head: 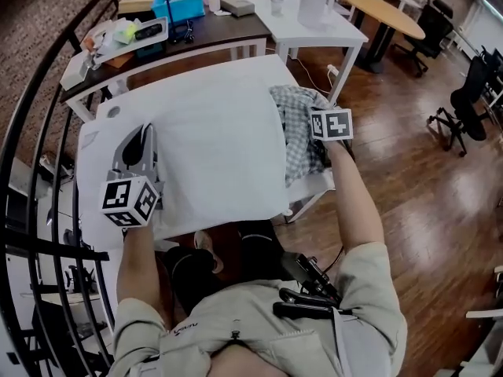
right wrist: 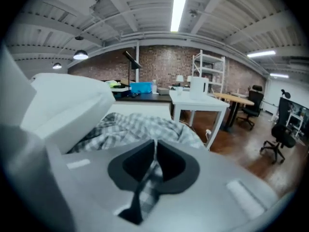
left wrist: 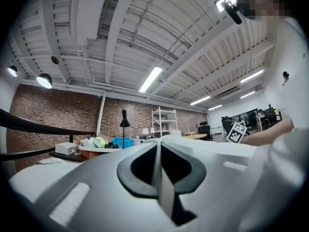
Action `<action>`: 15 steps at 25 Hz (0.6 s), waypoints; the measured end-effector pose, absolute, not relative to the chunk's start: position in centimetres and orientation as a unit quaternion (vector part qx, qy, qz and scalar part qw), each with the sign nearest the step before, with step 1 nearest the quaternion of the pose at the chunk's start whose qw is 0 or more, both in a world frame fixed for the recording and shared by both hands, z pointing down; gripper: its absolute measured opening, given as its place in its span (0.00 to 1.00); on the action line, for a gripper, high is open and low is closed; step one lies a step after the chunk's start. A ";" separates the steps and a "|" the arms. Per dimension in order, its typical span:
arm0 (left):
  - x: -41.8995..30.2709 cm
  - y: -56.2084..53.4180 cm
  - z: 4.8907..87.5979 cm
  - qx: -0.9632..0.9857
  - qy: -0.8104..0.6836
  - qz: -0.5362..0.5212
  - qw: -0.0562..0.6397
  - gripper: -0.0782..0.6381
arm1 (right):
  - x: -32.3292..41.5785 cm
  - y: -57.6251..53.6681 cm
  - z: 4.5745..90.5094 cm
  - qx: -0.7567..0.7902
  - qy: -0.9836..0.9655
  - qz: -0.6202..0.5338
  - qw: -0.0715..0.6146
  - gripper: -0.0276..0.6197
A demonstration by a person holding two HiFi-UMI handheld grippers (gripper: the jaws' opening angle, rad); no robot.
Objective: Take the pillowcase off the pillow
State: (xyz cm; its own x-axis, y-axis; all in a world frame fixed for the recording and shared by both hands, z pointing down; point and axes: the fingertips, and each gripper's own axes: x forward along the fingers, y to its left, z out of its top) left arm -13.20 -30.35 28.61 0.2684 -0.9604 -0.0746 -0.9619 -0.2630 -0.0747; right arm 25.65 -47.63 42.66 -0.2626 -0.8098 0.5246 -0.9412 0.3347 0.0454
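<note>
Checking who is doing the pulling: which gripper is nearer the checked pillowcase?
Right. The right gripper has its jaws shut on the checked pillowcase itself. The left gripper is across the table, its jaws shut on the white pillow at the opposite end.

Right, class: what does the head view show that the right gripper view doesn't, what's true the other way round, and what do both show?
Head view only: the left gripper, at the left edge of the white pillow. Right gripper view only: the right gripper, with its jaws shut on a fold of the checked pillowcase. Both: the pillow, the pillowcase bunched at its right end, and the blue box on the desk beyond.
</note>
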 end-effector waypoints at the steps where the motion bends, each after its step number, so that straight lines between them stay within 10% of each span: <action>1: -12.5 -30.9 29.7 -0.801 0.596 -0.017 0.046 0.14 | 25.2 -46.9 42.9 0.548 -0.791 0.143 0.229 0.13; 3: -10.8 -31.4 30.8 -0.815 0.574 -0.061 0.047 0.20 | 23.8 -44.7 41.1 0.524 -0.820 0.140 0.181 0.29; 8: -9.6 -26.8 28.6 -0.829 0.540 -0.094 0.114 0.38 | 18.6 -34.9 33.3 0.432 -0.896 0.092 0.043 0.34; 15: -18.2 -19.1 34.7 -0.763 0.599 -0.226 0.085 0.54 | 12.9 -28.4 36.1 0.375 -0.917 0.029 0.136 0.43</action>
